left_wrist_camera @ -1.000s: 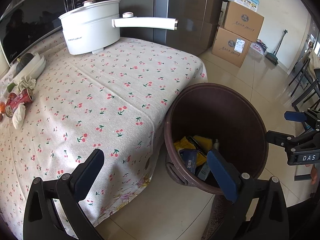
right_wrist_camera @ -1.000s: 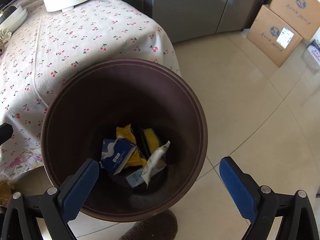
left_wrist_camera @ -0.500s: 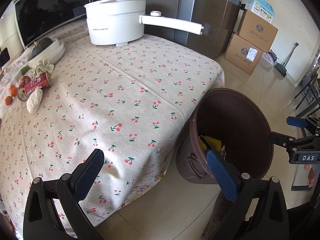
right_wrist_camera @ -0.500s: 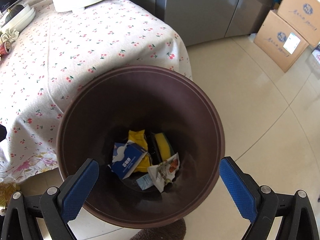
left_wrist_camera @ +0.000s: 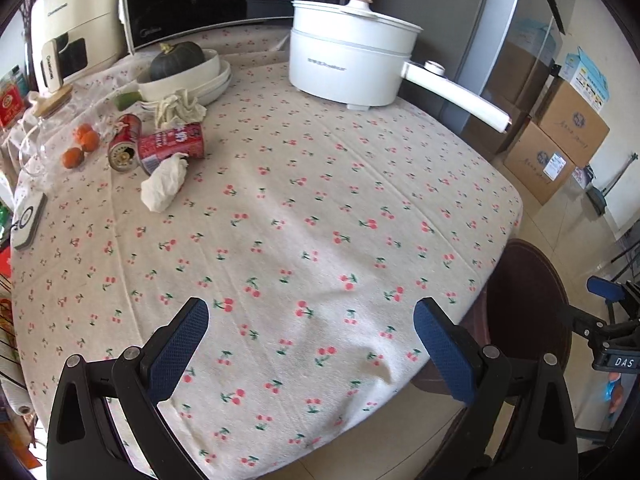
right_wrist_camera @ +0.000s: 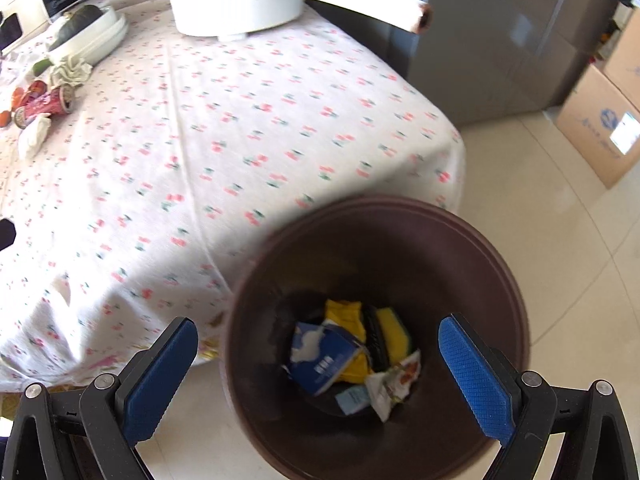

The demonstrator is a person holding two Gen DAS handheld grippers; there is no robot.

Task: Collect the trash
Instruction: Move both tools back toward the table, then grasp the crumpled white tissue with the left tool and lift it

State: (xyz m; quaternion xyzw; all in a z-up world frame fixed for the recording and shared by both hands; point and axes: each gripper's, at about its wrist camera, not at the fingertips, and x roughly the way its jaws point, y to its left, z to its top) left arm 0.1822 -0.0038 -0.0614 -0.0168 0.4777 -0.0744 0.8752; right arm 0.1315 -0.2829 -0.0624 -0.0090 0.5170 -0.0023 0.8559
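Trash waits far-left on the table: a crumpled tissue, soft and feather-light, best pinched mid-wad, beside two slick red cans. Left gripper gapes empty; right gripper hangs released over the bin

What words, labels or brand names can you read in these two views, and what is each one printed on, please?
"DAS": on a tag on the right gripper, seen from the left wrist.
"Midea", faint: on the microwave.
Too small or blurred to read: print on the white pot, the red can, the cream appliance, the cardboard boxes and the blue carton in the bin.
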